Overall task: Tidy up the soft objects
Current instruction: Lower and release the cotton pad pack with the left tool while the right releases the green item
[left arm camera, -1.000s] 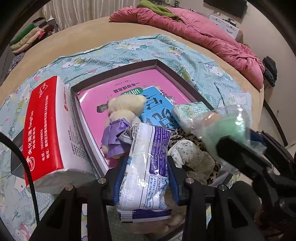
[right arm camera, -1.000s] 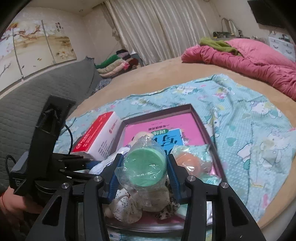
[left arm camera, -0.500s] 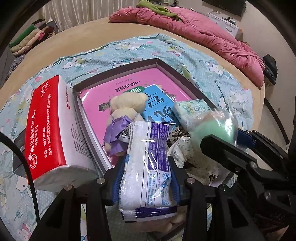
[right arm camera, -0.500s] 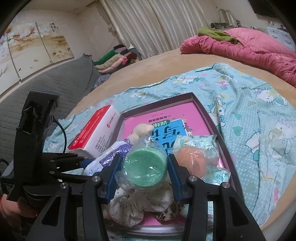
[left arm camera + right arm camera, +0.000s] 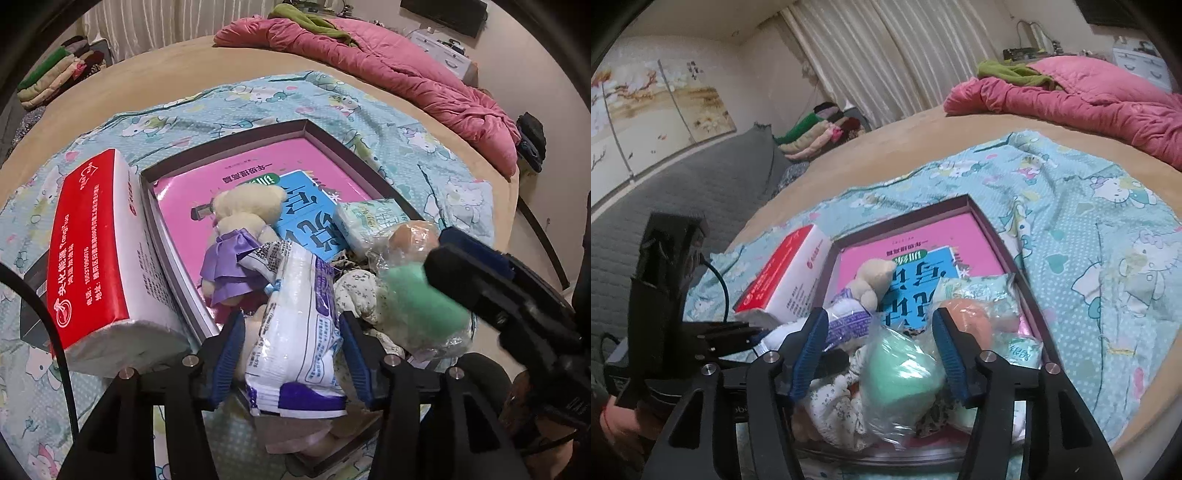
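A dark-rimmed box tray (image 5: 332, 144) lies on the bed with a pink book, a cream teddy in a purple dress (image 5: 240, 236), a green tissue packet (image 5: 373, 218), a bagged orange sponge (image 5: 410, 236) and floral cloth (image 5: 354, 291) in it. My left gripper (image 5: 291, 354) is opening. A white and purple tissue pack (image 5: 299, 325) lies between its blue pads on the pile, with a gap on the left side. My right gripper (image 5: 881, 354) is opening too. The bagged green sponge (image 5: 901, 376) sits low between its pads on the pile, clear of the left pad.
A red and white tissue box (image 5: 92, 240) leans against the tray's left rim. The cartoon-cat sheet (image 5: 258, 96) covers the tan bed. A pink quilt (image 5: 388, 70) lies at the far side and folded clothes (image 5: 55, 74) at the far left. A person's hand (image 5: 613, 424) holds the left gripper.
Both grippers' jaws have widened. The green sponge bag has slipped down from between the right pads onto the pile. The tissue pack has settled lower between the left pads.
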Motion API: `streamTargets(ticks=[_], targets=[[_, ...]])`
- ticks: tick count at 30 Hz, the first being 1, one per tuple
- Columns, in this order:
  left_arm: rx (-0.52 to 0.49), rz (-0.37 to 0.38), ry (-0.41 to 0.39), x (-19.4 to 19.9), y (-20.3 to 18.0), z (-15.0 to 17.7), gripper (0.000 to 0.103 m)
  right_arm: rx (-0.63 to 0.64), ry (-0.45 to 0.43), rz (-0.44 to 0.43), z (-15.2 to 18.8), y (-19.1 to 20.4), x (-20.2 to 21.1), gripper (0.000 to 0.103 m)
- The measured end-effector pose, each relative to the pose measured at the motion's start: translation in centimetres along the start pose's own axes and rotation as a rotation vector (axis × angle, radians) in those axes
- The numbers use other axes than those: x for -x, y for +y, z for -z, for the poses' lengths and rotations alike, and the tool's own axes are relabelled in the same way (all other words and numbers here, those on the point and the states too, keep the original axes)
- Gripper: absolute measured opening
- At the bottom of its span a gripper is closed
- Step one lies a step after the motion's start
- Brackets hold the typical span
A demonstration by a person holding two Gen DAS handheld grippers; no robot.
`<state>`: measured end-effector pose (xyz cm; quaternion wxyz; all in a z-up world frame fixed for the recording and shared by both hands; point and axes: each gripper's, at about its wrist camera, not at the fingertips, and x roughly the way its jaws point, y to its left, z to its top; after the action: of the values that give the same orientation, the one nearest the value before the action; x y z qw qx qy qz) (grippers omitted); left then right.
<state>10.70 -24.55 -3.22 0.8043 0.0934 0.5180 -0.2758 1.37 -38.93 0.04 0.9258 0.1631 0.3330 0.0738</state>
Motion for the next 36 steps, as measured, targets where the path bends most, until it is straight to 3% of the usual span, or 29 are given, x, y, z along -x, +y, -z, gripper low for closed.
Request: streamTargets(ticks=[3,19,25,36], targets=[[-0.006,0.008,-0.004,0.1,-0.2,0.1,0.058,-0.013,-0.017,0.006,-0.1,-0.2,0.5,0.067],[-0.003,0.013,-0.06,2.2,-0.3,0.3,0.072,-0.053,-0.04,0.078,-0.1,-1.3,1.8,0.07],[0.006,0.014,-0.096,3.9,-0.3,0.4,0.076,-0.07,-0.081,0.11,-0.7,-0.4,3.5,0.078],[0.021,0.003,-0.155,6.9,0.5,1.2,0.081,-0.073,-0.081,0.154,-0.9,1.8,4.3,0.079]])
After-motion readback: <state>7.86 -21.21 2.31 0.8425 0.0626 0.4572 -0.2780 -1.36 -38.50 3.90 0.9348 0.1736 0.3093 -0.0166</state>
